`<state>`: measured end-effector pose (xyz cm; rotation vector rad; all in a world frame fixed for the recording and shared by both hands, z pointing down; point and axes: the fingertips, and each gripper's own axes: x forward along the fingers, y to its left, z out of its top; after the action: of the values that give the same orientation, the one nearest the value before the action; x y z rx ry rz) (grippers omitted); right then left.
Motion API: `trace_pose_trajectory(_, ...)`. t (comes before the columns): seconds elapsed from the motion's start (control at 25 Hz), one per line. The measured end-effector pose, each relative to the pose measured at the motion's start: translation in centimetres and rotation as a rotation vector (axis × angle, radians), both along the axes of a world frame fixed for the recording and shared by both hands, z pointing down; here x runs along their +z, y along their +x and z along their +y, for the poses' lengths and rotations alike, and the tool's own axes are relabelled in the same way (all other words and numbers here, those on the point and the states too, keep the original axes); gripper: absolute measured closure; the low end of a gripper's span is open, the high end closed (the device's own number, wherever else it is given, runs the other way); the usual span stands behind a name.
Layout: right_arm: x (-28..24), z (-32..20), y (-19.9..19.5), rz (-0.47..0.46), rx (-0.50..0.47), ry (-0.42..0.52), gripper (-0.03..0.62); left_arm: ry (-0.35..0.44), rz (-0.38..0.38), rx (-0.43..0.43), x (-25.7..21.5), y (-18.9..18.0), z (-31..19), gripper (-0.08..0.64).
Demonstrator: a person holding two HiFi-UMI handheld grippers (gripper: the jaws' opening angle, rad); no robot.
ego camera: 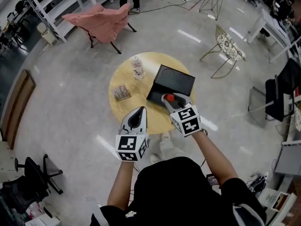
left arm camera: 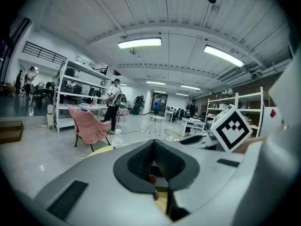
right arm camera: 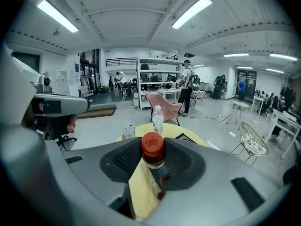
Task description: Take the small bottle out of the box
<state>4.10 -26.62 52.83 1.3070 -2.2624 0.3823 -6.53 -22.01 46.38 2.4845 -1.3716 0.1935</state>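
Red-capped small bottle (right arm camera: 152,146): we clamp it upright in right hand-held gripper (right arm camera: 153,160) to clear the box (ego camera: 173,79); left hand-held gripper (ego camera: 139,111) closed, empty.

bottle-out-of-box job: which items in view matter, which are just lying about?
Job: small bottle, clamped in the right gripper; black box on the round table.
Lying about: clear water bottle and small holder on the table; pink chair and wire chair on the floor.
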Motion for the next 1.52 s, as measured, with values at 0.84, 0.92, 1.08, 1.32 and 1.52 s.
trace_pose_trajectory(0.84, -9.1, 9.9, -2.9, -0.057, 0.061, 0.208, 0.454, 0.111, 0.066, 0.027, -5.5, -3.7, 9.2, 0.552)
trace_pose_trajectory(0.92, -9.5, 10.1, -3.0, -0.061, 0.060, 0.221, 0.454, 0.122, 0.065, 0.029, -5.9, -3.6, 9.4, 0.552)
trace_pose_trajectory(1.08, -10.6, 10.6, -2.8, -0.062, 0.057, 0.242, 0.454, 0.147, 0.067, 0.038, -7.2, -3.1, 10.0, 0.552)
trace_pose_trajectory(1.32, -12.4, 11.9, -1.0, -0.072, 0.063, 0.275, 0.454, 0.168, 0.085, 0.028, -8.6, -1.7, 11.0, 0.552)
trace_pose_trajectory(1.52, -13.7, 13.8, 0.7, -0.079, 0.057, 0.290, 0.454, 0.159, 0.123, 0.003, -9.7, -0.3, 12.4, 0.552)
